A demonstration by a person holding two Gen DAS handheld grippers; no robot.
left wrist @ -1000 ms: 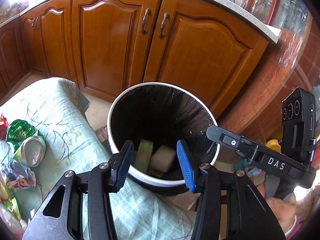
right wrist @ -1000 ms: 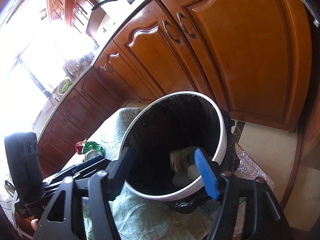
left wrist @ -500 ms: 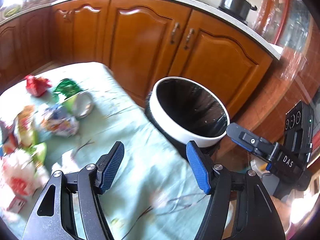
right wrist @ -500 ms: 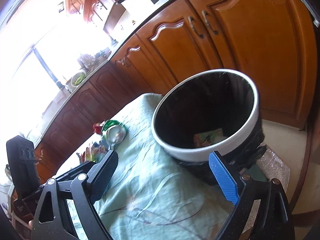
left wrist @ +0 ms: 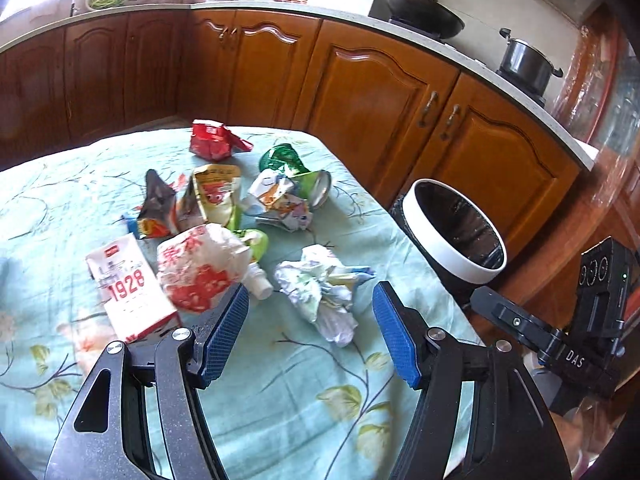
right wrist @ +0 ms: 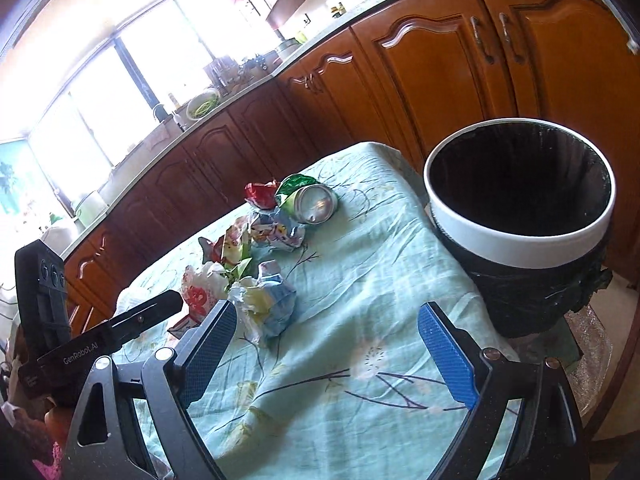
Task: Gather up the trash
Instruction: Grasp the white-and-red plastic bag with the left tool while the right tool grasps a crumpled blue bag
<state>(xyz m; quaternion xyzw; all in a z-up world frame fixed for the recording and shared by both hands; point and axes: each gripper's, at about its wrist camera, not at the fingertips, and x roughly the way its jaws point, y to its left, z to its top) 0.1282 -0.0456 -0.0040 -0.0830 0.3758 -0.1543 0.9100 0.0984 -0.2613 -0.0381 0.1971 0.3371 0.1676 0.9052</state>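
A pile of trash lies on the table's green floral cloth [left wrist: 288,392]: a crumpled white-blue wrapper [left wrist: 320,284] nearest, a white-red bag [left wrist: 200,268], a "1928" carton [left wrist: 128,284], a tin can [left wrist: 320,188], a red packet [left wrist: 212,142]. My left gripper [left wrist: 310,336] is open and empty, just short of the crumpled wrapper. The white-rimmed bin with black liner [left wrist: 452,232] stands off the table's right edge. In the right wrist view my right gripper [right wrist: 332,352] is open and empty above the cloth, the wrapper [right wrist: 268,304] to its left, the bin [right wrist: 520,216] to the right.
Wooden kitchen cabinets [left wrist: 380,92] run behind the table under a counter with a wok [left wrist: 424,20] and a pot [left wrist: 524,64]. The other gripper's body [left wrist: 592,320] shows at the right. The table edge drops off beside the bin.
Both grippers have pulled back from over the bin to above the table. The left one now faces the trash pile. Both stay open and empty.
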